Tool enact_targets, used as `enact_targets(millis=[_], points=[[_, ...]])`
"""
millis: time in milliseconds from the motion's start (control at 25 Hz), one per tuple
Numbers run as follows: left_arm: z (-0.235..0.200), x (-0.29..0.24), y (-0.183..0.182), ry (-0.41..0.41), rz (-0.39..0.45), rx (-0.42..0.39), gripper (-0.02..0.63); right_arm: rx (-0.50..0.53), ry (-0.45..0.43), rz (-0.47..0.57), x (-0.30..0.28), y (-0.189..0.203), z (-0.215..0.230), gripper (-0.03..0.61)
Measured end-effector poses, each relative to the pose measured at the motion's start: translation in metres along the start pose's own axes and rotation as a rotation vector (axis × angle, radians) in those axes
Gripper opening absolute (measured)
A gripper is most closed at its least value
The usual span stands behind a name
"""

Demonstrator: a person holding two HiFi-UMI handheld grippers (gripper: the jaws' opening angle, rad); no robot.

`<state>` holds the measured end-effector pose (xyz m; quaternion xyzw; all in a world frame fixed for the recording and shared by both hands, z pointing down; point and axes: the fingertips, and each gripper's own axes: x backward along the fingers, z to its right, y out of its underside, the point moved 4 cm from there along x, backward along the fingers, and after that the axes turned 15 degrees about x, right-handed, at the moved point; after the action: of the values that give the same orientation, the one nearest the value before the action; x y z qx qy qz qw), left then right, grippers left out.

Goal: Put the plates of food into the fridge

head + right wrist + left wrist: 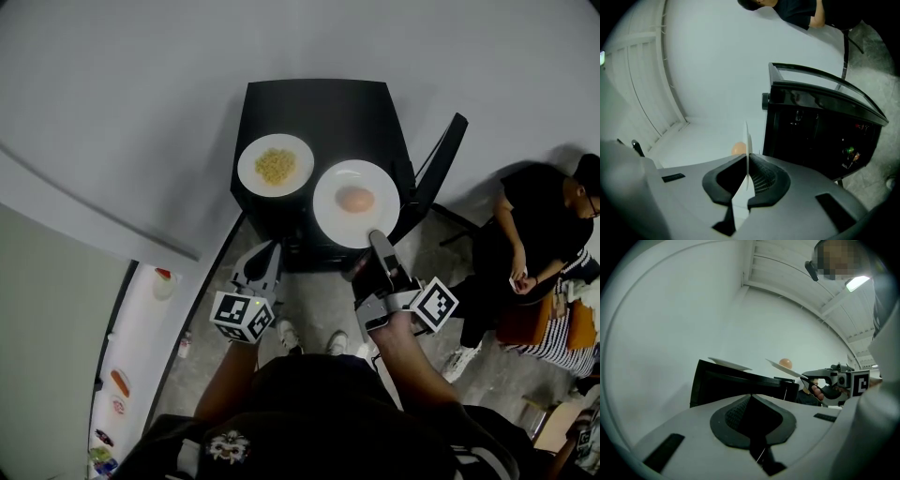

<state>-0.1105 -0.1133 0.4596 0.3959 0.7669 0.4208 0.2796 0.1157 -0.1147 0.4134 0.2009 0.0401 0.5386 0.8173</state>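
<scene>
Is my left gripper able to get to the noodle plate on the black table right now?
Probably yes: the left gripper is empty, jaws together, just short of the table, and nothing stands between it and the noodle plate. It would need to open first.

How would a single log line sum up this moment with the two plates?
right gripper: shut on rim of round-food plate | left gripper: shut, empty | noodle plate: on black table
</scene>
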Motion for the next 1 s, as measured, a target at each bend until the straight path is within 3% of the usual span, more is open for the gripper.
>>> enact_targets(millis=[560, 1000], points=[[-0.001, 0.01, 0.024, -0.035, -0.037, -0.003, 0.021, -0.028, 0.081, -0.083, 0.047, 0.037, 0.03, 0.034], [-0.006, 0.017, 0.039, -0.049, -0.072, -0.002, 0.021, -0.007, 0.209, -0.091, 0.051, 0.052, 0.084, 0.034]])
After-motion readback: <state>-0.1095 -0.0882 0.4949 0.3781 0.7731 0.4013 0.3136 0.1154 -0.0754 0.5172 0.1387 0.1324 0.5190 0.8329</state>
